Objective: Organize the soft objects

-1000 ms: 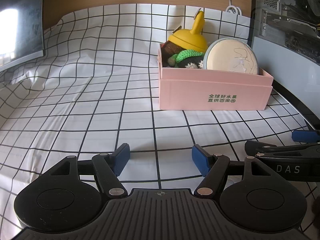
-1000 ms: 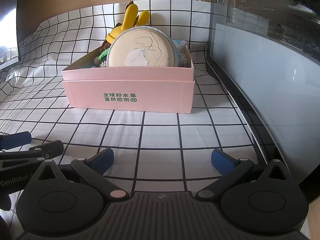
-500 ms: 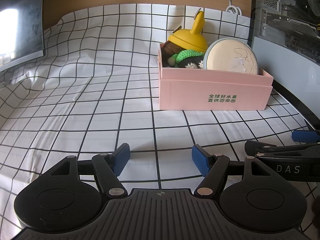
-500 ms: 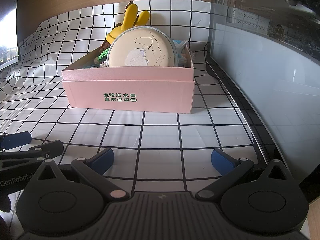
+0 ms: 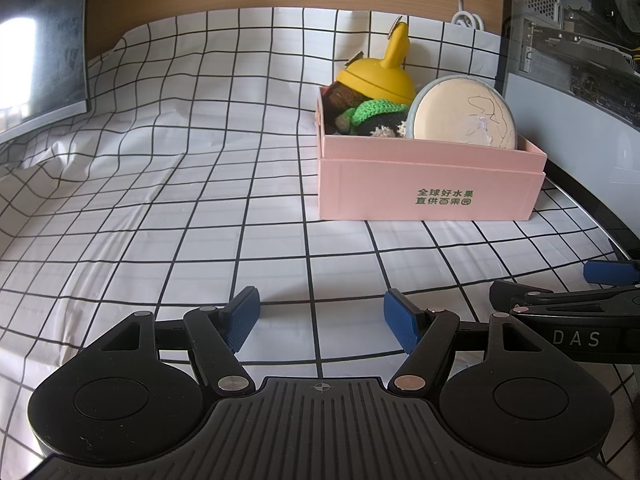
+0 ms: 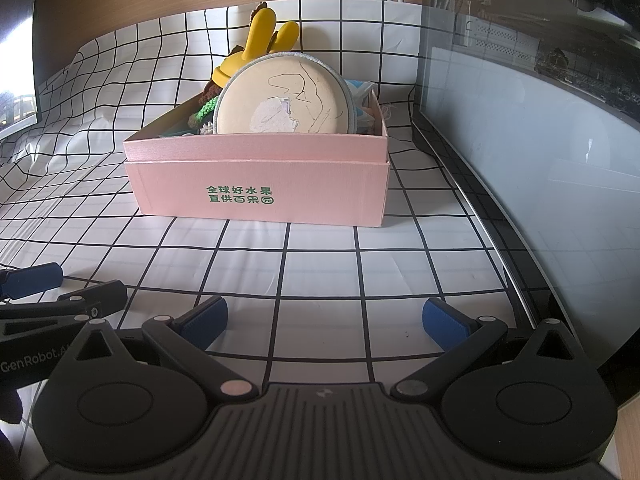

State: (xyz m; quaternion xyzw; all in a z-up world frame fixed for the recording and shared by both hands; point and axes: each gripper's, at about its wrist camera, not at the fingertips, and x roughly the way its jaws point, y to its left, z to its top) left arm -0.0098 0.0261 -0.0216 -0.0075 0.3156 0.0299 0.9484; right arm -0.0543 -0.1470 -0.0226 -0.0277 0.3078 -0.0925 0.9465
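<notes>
A pink box (image 5: 430, 192) (image 6: 260, 192) with green characters stands on the checked cloth, well beyond both grippers. Inside it sit a yellow plush toy (image 5: 378, 78) (image 6: 260, 42), a green and brown crochet toy (image 5: 370, 114) (image 6: 204, 110) and a round beige cushion (image 5: 464, 114) (image 6: 282, 98) standing on edge. My left gripper (image 5: 322, 320) hovers open low over the cloth, nothing between its blue pads. My right gripper (image 6: 324, 316) is open too, wide and empty. Each gripper shows at the other view's edge.
A white cloth (image 5: 160, 200) with a black grid covers the table. A dark monitor (image 5: 40, 40) stands at the far left. A glass-sided computer case (image 6: 540, 140) runs along the right. A white cable (image 5: 466, 20) coils at the back by the wooden wall.
</notes>
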